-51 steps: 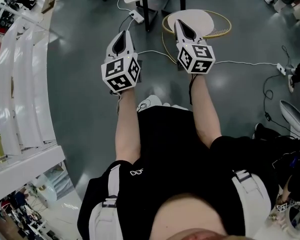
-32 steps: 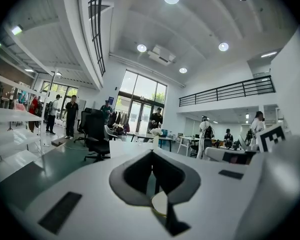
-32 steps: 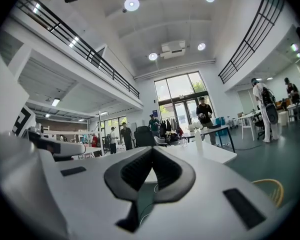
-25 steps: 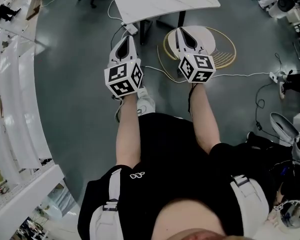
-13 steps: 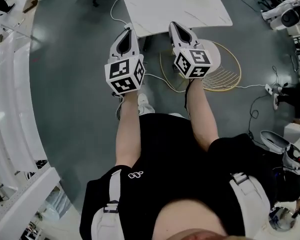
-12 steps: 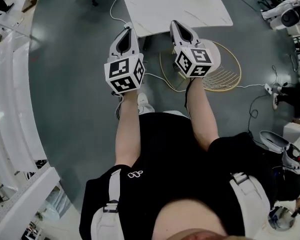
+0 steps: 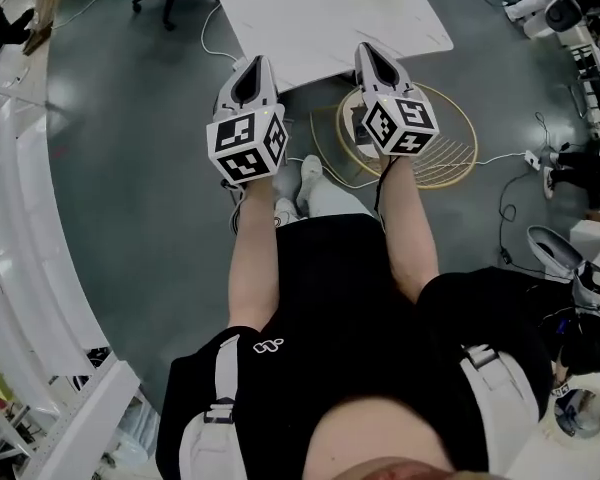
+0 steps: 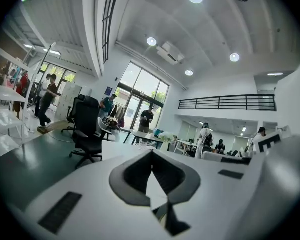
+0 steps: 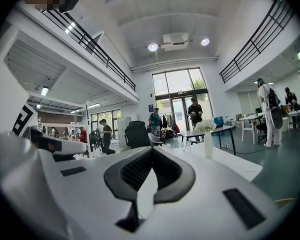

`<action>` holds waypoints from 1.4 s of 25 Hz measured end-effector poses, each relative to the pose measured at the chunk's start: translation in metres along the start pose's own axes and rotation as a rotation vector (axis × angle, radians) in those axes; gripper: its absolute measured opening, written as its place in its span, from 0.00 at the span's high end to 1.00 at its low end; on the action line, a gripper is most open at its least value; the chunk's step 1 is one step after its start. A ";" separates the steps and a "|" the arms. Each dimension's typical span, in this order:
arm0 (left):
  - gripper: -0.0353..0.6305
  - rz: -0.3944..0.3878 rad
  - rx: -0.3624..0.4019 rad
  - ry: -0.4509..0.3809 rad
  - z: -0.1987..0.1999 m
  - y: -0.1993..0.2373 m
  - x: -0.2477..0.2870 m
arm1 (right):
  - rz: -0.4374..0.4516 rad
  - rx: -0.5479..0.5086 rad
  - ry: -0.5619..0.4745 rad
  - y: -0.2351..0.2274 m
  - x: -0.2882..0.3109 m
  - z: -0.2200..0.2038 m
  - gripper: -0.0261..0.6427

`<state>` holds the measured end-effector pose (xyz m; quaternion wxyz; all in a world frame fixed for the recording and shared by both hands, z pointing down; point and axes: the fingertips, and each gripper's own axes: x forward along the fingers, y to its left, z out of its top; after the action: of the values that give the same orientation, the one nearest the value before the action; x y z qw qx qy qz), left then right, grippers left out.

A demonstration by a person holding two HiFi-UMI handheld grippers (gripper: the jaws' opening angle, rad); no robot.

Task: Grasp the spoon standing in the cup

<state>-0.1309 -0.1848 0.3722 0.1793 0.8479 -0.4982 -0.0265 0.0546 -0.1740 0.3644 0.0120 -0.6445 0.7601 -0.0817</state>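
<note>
Both grippers are held side by side in front of the person, pointing at a white table (image 7: 320, 13). My left gripper (image 7: 254, 66) is shut, its jaws meeting in a line with nothing between them (image 8: 152, 153). The right gripper (image 7: 369, 52) is also shut and empty (image 9: 152, 150). In the right gripper view a small glass (image 9: 185, 146) stands on the tabletop beside a white vase of flowers (image 9: 207, 143). No spoon can be made out in any view. In the head view the tabletop shows no cup.
A round gold wire stool (image 7: 435, 143) stands on the grey floor by the table's near right corner, with cables (image 7: 500, 160) running past it. An office chair (image 8: 90, 129) stands left of the table. White shelving (image 7: 20, 228) runs along the left. Several people stand in the background.
The person has walked forward: the white table and the wire stool have come closer to the grippers. Both grippers stay shut and held out in front.
</note>
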 end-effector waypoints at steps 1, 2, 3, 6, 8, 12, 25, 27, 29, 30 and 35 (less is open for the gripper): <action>0.92 -0.010 0.005 0.007 -0.003 -0.002 0.006 | -0.010 -0.001 -0.003 -0.006 0.000 0.000 0.96; 0.92 -0.020 0.011 0.011 -0.005 -0.005 0.012 | -0.024 0.002 -0.007 -0.013 0.001 0.000 0.96; 0.92 -0.032 0.020 0.012 -0.004 -0.008 0.018 | -0.039 0.009 -0.016 -0.021 0.001 0.001 0.96; 0.92 -0.060 0.054 -0.007 0.008 -0.013 0.038 | -0.062 0.027 -0.059 -0.039 0.012 0.014 0.96; 0.92 -0.067 0.072 -0.019 0.016 -0.013 0.053 | -0.055 0.029 -0.082 -0.044 0.027 0.021 0.96; 0.92 -0.077 0.102 -0.019 0.025 -0.008 0.086 | -0.040 0.059 -0.110 -0.052 0.061 0.024 0.96; 0.92 -0.046 0.138 0.052 0.035 0.021 0.217 | -0.033 0.168 -0.041 -0.107 0.189 -0.004 0.96; 0.92 -0.046 0.129 0.070 0.033 0.030 0.237 | -0.028 0.164 -0.020 -0.111 0.210 -0.009 0.96; 0.92 -0.047 0.128 0.083 0.032 0.033 0.260 | -0.017 0.154 -0.006 -0.118 0.230 -0.009 0.95; 0.92 -0.047 0.129 0.090 0.030 0.032 0.272 | -0.010 0.147 0.000 -0.123 0.238 -0.009 0.96; 0.92 -0.056 0.128 0.128 0.007 0.031 0.322 | 0.029 0.102 0.029 -0.146 0.278 -0.022 0.96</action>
<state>0.0032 -0.4753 0.4193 0.1555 0.8711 -0.4626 0.0547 0.1475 -0.4671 0.4310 0.0350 -0.6307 0.7643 -0.1295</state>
